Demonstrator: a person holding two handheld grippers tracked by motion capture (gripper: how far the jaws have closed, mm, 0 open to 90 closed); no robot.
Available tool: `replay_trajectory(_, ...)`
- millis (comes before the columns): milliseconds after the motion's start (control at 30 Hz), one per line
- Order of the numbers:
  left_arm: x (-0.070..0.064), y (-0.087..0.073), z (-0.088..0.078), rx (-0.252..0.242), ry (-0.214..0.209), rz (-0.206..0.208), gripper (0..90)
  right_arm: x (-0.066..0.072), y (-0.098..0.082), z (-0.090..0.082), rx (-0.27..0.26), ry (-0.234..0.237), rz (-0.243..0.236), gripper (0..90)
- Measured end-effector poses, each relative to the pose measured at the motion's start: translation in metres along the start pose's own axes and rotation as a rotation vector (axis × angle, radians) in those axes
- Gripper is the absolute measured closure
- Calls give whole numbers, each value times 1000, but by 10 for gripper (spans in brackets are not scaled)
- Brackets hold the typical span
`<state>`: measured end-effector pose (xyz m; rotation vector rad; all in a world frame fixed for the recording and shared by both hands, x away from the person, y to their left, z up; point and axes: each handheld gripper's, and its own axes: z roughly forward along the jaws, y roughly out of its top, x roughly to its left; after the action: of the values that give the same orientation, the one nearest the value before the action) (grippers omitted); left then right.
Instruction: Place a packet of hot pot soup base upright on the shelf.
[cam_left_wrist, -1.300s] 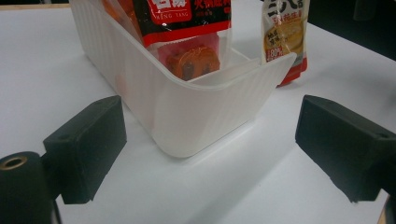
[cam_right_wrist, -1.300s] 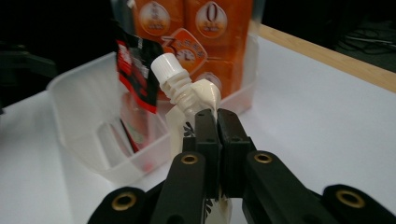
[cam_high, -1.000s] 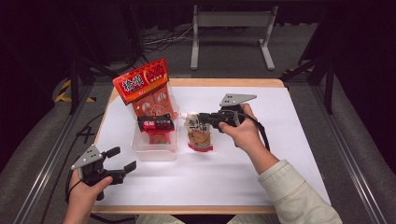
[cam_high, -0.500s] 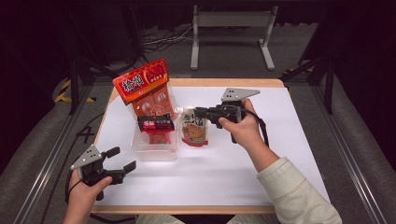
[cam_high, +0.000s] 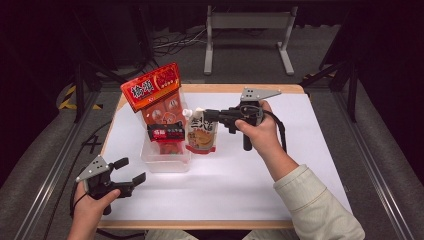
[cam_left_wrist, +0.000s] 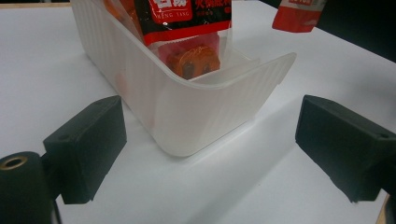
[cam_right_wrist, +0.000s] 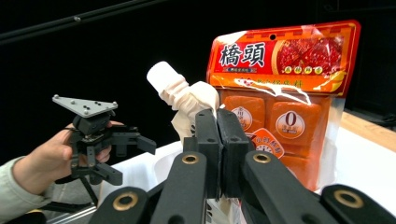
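In the middle of the high view, the right gripper (cam_high: 206, 115) is clamped on the top edge of a spouted pouch (cam_high: 201, 134), its jaws pressed together on the pouch just beside the white cap. The pouch hangs from the jaws, its bottom just beside the right wall of the clear plastic bin (cam_high: 165, 161); whether it touches the table (cam_high: 240, 175) cannot be told. In the right gripper view the white spout (cam_right_wrist: 161, 74) sticks up left of the closed jaws.

The bin sits left of centre on the white table and holds a tall orange snack bag (cam_high: 155, 97) standing upright and a smaller red and black packet (cam_high: 166, 133) in front of it.

At the lower left of the high view, the left gripper (cam_high: 131, 171) has its jaws wide apart and holds nothing. In the left gripper view the bin's rounded corner (cam_left_wrist: 201, 116) lies beyond the two spread pads, apart from both.
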<state>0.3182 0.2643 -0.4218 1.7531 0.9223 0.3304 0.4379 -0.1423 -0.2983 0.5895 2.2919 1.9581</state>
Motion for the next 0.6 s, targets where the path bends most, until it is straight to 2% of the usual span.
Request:
replay_trajectory(167,0,0,0,5,0,5,96,3,7,4,14,-14,-27,891)
replay_trajectory(500,0,-2,0,2,4,4,96,13,19,18,14,1,-60,890)
replay_trajectory(600,0,-2,0,1,2,1,96,17,23,29,3,9,-71,890)
